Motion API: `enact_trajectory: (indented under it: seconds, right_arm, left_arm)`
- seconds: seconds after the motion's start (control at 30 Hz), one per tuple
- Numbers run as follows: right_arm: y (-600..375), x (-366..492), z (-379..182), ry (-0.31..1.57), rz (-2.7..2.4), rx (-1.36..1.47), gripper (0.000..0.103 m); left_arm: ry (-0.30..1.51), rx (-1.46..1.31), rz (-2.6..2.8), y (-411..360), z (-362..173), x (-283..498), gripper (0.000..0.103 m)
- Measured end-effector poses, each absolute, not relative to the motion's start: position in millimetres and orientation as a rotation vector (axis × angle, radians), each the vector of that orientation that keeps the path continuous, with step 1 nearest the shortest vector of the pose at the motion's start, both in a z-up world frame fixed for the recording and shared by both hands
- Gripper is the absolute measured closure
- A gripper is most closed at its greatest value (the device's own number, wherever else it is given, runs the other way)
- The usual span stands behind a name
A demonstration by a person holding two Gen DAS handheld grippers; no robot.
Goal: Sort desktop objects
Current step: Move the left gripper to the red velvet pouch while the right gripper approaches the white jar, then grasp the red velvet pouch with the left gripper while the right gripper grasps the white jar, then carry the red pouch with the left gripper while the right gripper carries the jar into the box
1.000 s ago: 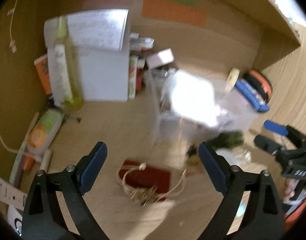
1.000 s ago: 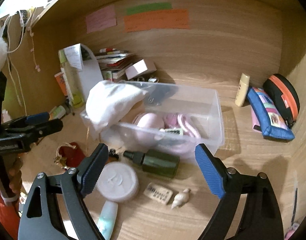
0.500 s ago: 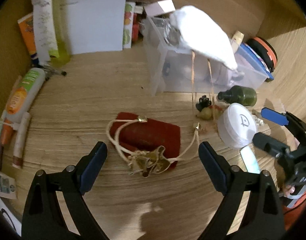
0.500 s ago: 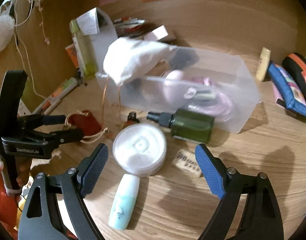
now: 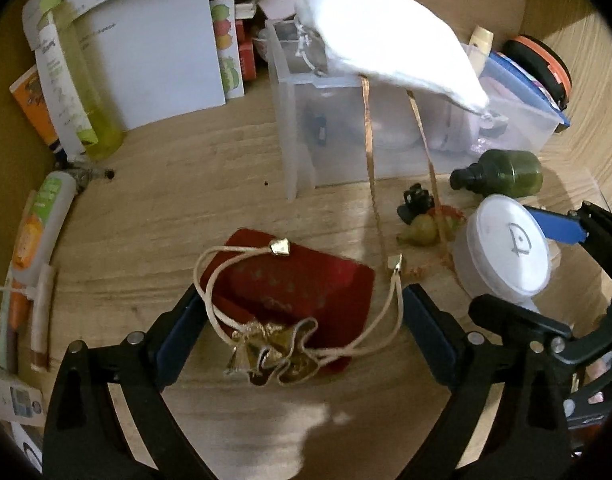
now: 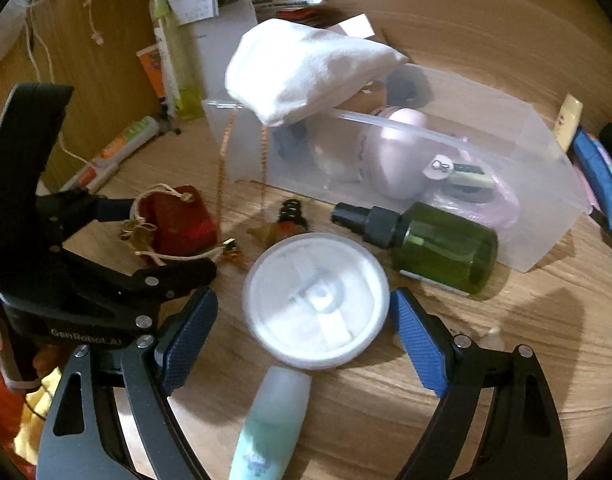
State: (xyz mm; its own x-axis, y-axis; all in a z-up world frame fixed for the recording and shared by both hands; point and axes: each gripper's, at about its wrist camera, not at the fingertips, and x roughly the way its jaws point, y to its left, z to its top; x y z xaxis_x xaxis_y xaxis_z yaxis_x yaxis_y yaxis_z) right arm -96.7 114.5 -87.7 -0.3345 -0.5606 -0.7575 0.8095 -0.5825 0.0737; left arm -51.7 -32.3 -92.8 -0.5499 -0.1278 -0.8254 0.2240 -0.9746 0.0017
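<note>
A red drawstring pouch (image 5: 302,288) with cream cords lies on the wooden desk; my left gripper (image 5: 302,336) is open with its jaws on either side of it. It also shows in the right wrist view (image 6: 174,220). My right gripper (image 6: 304,336) is open around a round white jar (image 6: 316,300), also in the left view (image 5: 506,246). A clear plastic bin (image 6: 538,168) holds pink items; a white cloth bag (image 6: 302,64) lies on its rim. A green bottle (image 6: 438,244) lies in front of the bin.
A teal tube (image 6: 270,432) lies near the right gripper. A black hair clip (image 5: 416,200) and small pear charm (image 5: 422,226) lie by the bin. Bottles and tubes (image 5: 42,216) line the left wall; papers and books (image 5: 154,52) stand behind. Pencil cases (image 6: 598,176) lie far right.
Both grippers have moved down and forward: the left one now straddles the red pouch, the right one now straddles the white jar. Both stay open.
</note>
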Motion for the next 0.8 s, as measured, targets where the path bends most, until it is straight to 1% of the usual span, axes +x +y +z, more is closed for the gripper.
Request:
enact_trajectory:
  seconds: [0.03, 0.07, 0.1, 0.13, 0.23, 0.3, 0.33, 0.4, 0.6, 0.8]
  right_arm:
    - [115.6, -96.1, -86.1, 0.387, -1.993, 0.958, 0.023]
    - [115.9, -95.9, -85.1, 0.386, -1.994, 0.953, 0.031]
    - [116.1, -95.1, -84.6, 0.392, -1.992, 0.947, 0.039]
    - [115.9, -94.7, -84.0, 0.394, -1.99, 0.946, 0.04]
    - [115.6, -93.2, -81.4, 0.388, -1.982, 0.939, 0.04]
    - [117.0, -93.1, -80.0, 0.376, -1.982, 0.933, 0.04]
    - [117.5, -93.1, -79.0, 0.37, -1.984, 0.931, 0.04]
    - [121.7, -95.3, -77.4, 0.337, -1.986, 0.932, 0.04]
    - [132.9, -101.2, -73.8, 0.249, -1.979, 0.95, 0.04]
    - [140.2, -102.9, -68.0, 0.209, -1.984, 0.948, 0.04]
  left_arm:
    - [0.152, 1.365, -2.595, -33.0, -92.7, -52.0, 0.006]
    - [0.151, 1.359, -2.595, -33.2, -92.4, -51.6, 0.009]
    - [0.151, 1.35, -2.602, -32.8, -91.5, -50.5, 0.015]
    - [0.145, 1.342, -2.614, -34.4, -91.4, -49.5, 0.019]
    - [0.131, 1.318, -2.636, -33.7, -88.9, -44.1, 0.038]
    - [0.142, 1.307, -2.631, -34.7, -88.3, -42.6, 0.048]
    - [0.15, 1.299, -2.63, -36.6, -88.0, -40.7, 0.051]
    - [0.187, 1.288, -2.642, -41.3, -86.4, -35.6, 0.065]
    - [0.309, 1.182, -2.699, -45.1, -71.8, -14.6, 0.066]
    - [0.335, 1.119, -2.781, -36.2, -50.4, 0.5, 0.064]
